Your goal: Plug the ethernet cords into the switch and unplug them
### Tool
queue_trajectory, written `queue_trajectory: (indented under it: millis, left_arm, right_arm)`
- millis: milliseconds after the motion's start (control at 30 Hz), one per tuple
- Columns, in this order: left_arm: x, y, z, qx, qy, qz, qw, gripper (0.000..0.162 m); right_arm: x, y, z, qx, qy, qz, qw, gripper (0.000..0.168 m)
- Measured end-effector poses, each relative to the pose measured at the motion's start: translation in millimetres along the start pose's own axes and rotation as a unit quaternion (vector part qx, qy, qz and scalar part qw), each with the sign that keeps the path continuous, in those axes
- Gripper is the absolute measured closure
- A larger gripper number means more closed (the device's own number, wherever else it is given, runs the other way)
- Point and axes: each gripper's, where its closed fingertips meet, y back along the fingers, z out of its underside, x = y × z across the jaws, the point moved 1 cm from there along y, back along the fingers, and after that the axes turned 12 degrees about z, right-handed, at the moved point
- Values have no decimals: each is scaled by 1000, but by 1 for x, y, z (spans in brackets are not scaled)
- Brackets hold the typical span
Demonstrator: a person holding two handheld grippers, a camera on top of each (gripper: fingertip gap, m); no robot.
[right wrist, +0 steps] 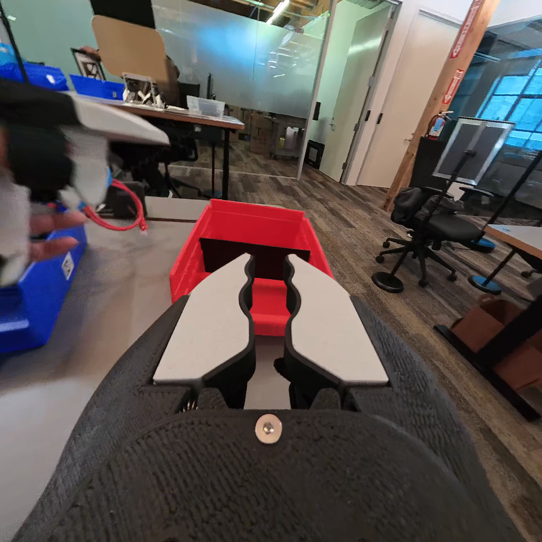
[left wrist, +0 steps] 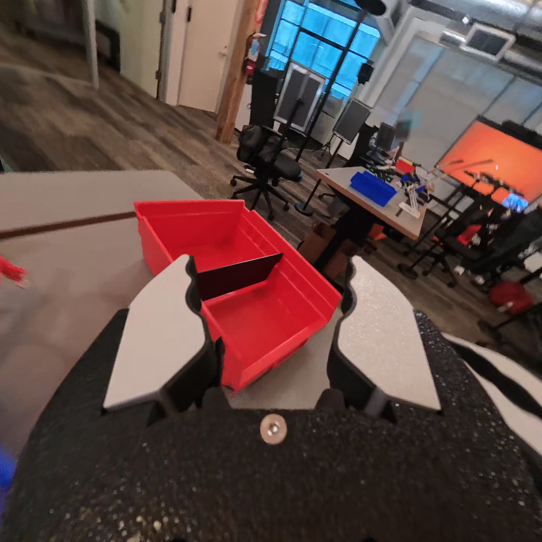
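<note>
In the left wrist view the left gripper (left wrist: 269,264) has its jaws spread wide with nothing between them; it hovers over the near end of a red bin (left wrist: 234,281) that fills the centre of the frame. A black divider (left wrist: 237,275) stands upright across the bin and splits it into a near and a far compartment, both bare. The bin sits on a grey table (left wrist: 73,264) near its right edge. At the far left edge of the frame a blurred bit of red cable (left wrist: 13,271) shows.

In the right wrist view the right gripper (right wrist: 268,258) has its jaws narrowly parted, holding nothing, its tips in front of the same red bin (right wrist: 255,225) and divider (right wrist: 228,252) at centre frame. At left, blurred, the other gripper (right wrist: 88,129) is held by a hand (right wrist: 52,231) above a blue bin (right wrist: 38,293), with a red cable (right wrist: 129,217) looping beside it. Office chairs (right wrist: 434,223) stand on the wood floor at right.
</note>
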Motion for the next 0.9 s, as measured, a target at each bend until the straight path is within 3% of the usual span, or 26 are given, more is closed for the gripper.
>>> queue_trajectory:
  millis: [200, 333, 467, 633, 900]
  left_arm:
    - [-48, 135, -34, 11, -79, -43, 996, 73]
    - [-109, 232, -10, -57, -83, -135, 986, 60]
    - [-159, 302, 24, -47, -17, -194, 980, 56]
    - [-180, 311, 69, -64, 72, -154, 983, 52]
    - [-187, 287, 93, -149, 8, -145, 978, 50]
  right_arm:
    - [-74, 5, -1, 16, 32, -100, 994, 149]
    - [-136, 12, -2, 24, -7, -212, 977, 138]
    - [-195, 9, 9, -4, 5, -285, 959, 128]
    - [-236, -14, 28, -42, 17, -286, 957, 123]
    - [-273, -27, 70, -129, 77, -284, 947, 126]
